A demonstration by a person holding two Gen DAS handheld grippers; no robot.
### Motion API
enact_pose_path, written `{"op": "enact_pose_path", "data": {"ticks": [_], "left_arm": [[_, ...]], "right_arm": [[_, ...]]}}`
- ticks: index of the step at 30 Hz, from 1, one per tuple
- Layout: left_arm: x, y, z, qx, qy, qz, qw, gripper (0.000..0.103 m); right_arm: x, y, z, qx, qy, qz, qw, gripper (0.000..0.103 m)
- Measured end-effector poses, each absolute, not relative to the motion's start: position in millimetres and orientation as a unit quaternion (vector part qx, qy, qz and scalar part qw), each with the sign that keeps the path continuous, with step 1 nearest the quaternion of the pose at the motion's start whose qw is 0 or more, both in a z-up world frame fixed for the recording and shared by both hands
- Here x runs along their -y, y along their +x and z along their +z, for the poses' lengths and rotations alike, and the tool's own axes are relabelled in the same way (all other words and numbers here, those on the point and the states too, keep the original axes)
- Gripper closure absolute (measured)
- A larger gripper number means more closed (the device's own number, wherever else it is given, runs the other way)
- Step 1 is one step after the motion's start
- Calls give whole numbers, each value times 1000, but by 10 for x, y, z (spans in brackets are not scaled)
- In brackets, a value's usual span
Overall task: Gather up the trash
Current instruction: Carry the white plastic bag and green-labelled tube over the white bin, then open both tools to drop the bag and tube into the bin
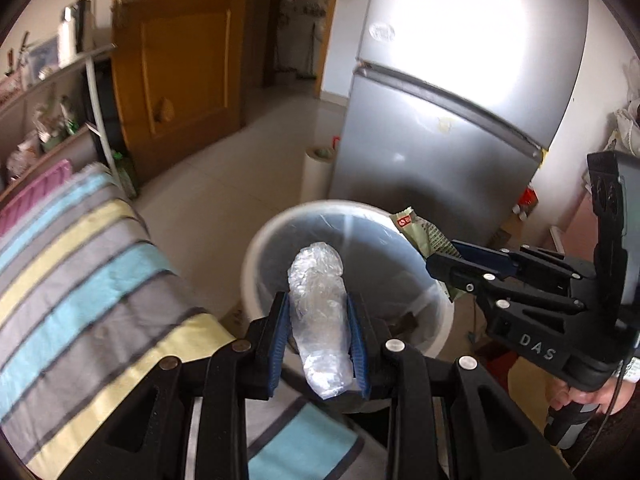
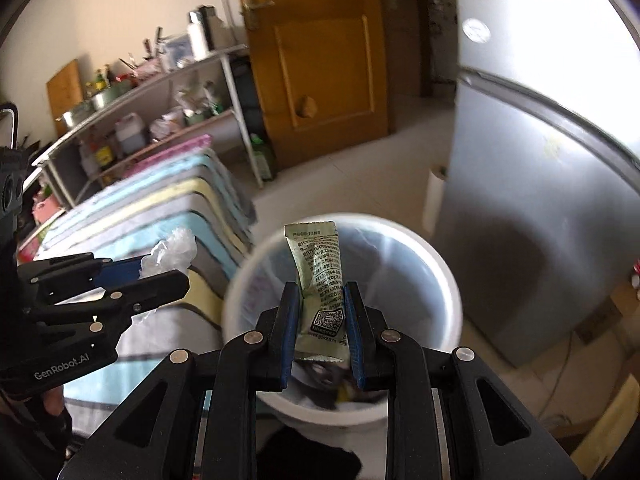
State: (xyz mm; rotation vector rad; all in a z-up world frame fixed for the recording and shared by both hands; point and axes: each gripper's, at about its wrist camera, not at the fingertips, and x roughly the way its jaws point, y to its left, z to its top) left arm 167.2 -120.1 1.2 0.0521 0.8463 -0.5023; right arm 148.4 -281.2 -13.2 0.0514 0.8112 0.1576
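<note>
My left gripper (image 1: 318, 308) is shut on a crumpled clear plastic bag (image 1: 318, 312) and holds it over the near rim of a white trash bin (image 1: 256, 256). My right gripper (image 2: 322, 300) is shut on a green snack wrapper (image 2: 320, 280) with printed text and a QR code, held above the same bin (image 2: 448, 280). In the left wrist view the right gripper (image 1: 434, 258) comes in from the right with the wrapper (image 1: 424, 236) at the bin's right rim. In the right wrist view the left gripper (image 2: 168, 268) with the plastic bag (image 2: 172, 250) is at the left. Some trash lies inside the bin.
A table with a striped cloth (image 1: 80, 264) stands left of the bin. A silver fridge (image 1: 460, 120) stands behind it on the right, with a white roll (image 1: 316, 172) beside it. A shelf (image 2: 160, 120) with bottles and an orange door (image 2: 320, 60) are at the back.
</note>
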Motion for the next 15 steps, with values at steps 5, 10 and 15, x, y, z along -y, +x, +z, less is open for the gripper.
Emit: {"op": "enact_pose_path", "data": {"ticks": [5,10,15], "left_arm": [[1442,1772,-214,-437,35,-246,864,73],[1566,1841,-363,-459,45,-243,853,73],[1571,1872,-439,-470,40,-239,849,73]], "right_arm": [[2992,1625,-398,-429,27,54,901,79],[3122,1715,-605,-455,33,49,889,78],[3159,1764,-750,-472,32,44,880,76]]}}
